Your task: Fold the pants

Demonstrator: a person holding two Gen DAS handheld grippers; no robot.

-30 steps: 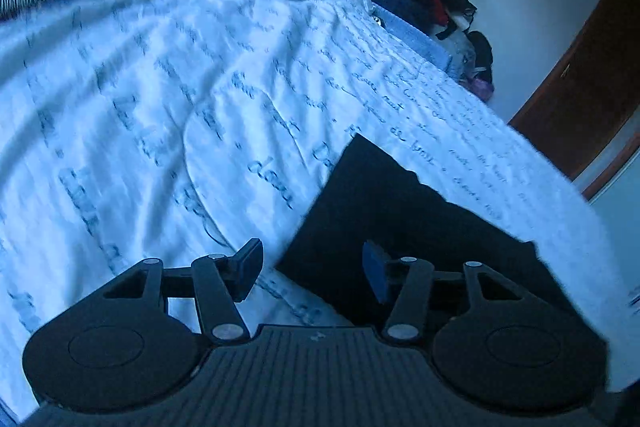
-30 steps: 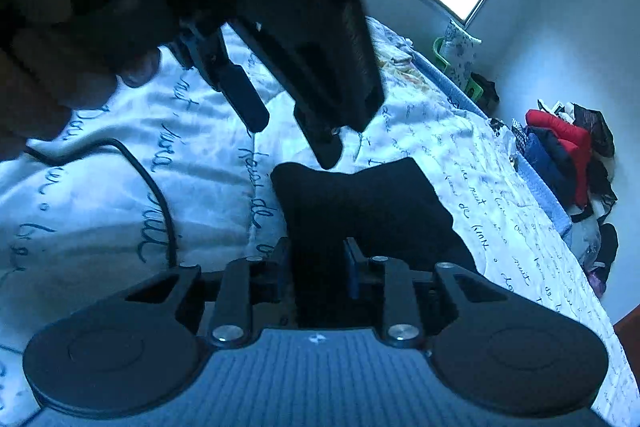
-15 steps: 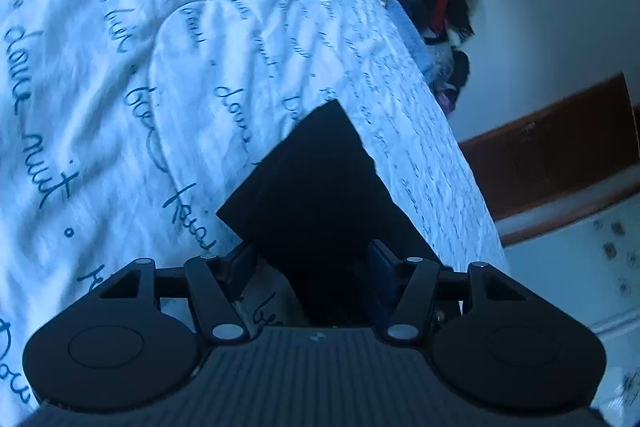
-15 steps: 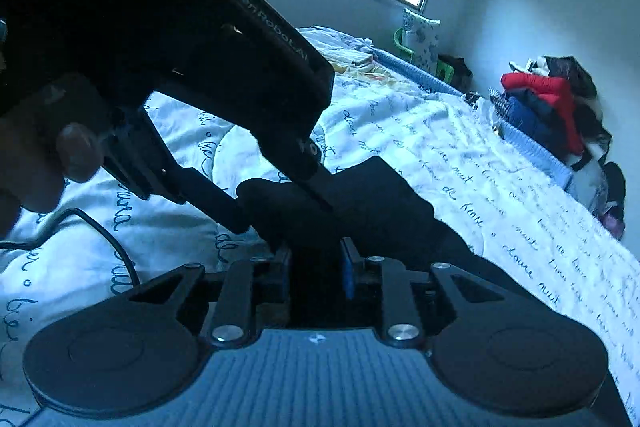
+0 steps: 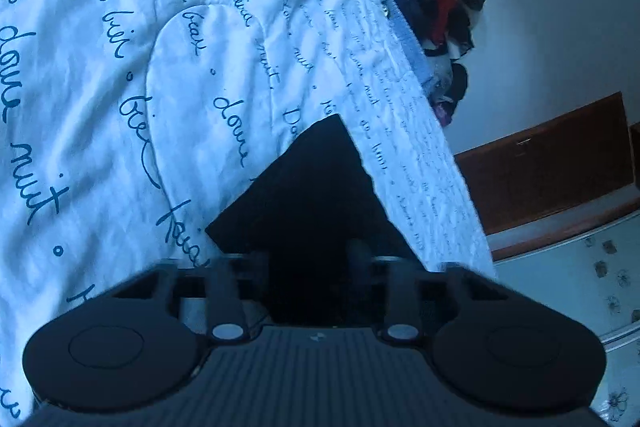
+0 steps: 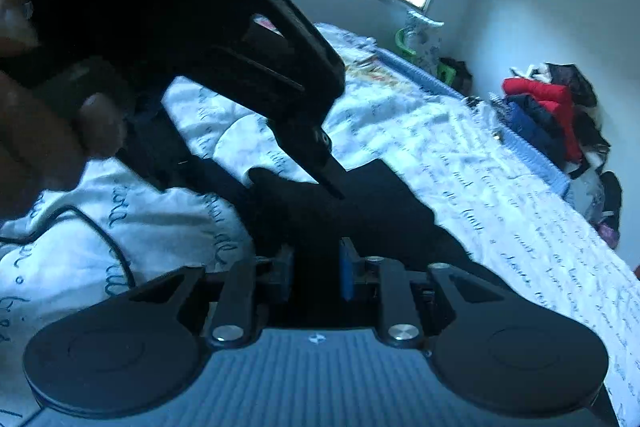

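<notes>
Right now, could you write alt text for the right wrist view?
The right gripper is shut on black pants lying on a white bedspread with script print. The left gripper, in a hand, is closing on the same pants.

From my right wrist view the left gripper [image 6: 332, 187] and its hand [image 6: 44, 131] block the near left. A cable [image 6: 104, 235] crosses the bed [image 5: 100, 107] there; bare bedspread lies open far left.
</notes>
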